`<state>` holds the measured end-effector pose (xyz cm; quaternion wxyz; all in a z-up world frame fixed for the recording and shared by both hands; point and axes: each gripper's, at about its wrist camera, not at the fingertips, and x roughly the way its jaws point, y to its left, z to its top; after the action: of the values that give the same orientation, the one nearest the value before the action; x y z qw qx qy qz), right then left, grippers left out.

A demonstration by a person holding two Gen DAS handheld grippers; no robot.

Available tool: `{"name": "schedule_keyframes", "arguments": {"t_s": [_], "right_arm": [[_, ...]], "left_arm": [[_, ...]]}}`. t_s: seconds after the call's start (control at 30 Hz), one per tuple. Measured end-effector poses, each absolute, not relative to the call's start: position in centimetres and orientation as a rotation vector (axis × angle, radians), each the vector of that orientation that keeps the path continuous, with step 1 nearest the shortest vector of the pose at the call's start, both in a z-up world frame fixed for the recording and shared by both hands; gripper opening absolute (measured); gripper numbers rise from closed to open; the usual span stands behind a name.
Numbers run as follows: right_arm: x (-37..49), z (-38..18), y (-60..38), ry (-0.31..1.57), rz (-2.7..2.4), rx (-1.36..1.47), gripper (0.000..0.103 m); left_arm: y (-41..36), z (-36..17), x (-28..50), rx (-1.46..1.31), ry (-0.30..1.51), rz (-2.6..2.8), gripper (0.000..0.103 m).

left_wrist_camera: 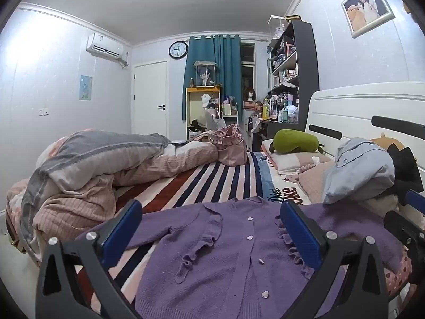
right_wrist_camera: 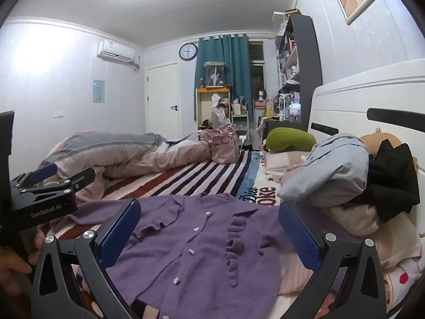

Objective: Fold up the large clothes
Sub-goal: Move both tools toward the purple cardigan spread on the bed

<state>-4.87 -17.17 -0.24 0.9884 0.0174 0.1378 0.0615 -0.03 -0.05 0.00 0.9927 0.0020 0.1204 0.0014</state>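
A purple knit cardigan (left_wrist_camera: 225, 260) with ruffled trim and small pale buttons lies spread flat, front up, on the striped bed sheet (left_wrist_camera: 212, 180). It also shows in the right wrist view (right_wrist_camera: 202, 244). My left gripper (left_wrist_camera: 212, 228) is open and empty, hovering just above the cardigan's chest. My right gripper (right_wrist_camera: 209, 226) is open and empty above the cardigan too. The left gripper's body (right_wrist_camera: 45, 202) shows at the left edge of the right wrist view, and the right gripper's body (left_wrist_camera: 406, 226) at the right edge of the left wrist view.
A pile of clothes, grey-blue (right_wrist_camera: 332, 170) over black and cream, sits at the right by the white headboard (right_wrist_camera: 372, 101). A bunched pink and grey duvet (left_wrist_camera: 87, 170) fills the bed's left. A pink bag (left_wrist_camera: 231, 143) and green plush (left_wrist_camera: 294, 141) lie farther back.
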Motion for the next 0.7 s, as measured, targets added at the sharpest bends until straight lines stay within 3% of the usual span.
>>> {"name": "schedule_keyframes", "arguments": {"t_s": [0.7], "right_arm": [[-2.0, -1.5, -14.0, 0.34, 0.138, 0.04, 0.103]], "left_arm": [[6.2, -2.1, 2.3, -0.033, 0.315, 0.058, 0.103]]}}
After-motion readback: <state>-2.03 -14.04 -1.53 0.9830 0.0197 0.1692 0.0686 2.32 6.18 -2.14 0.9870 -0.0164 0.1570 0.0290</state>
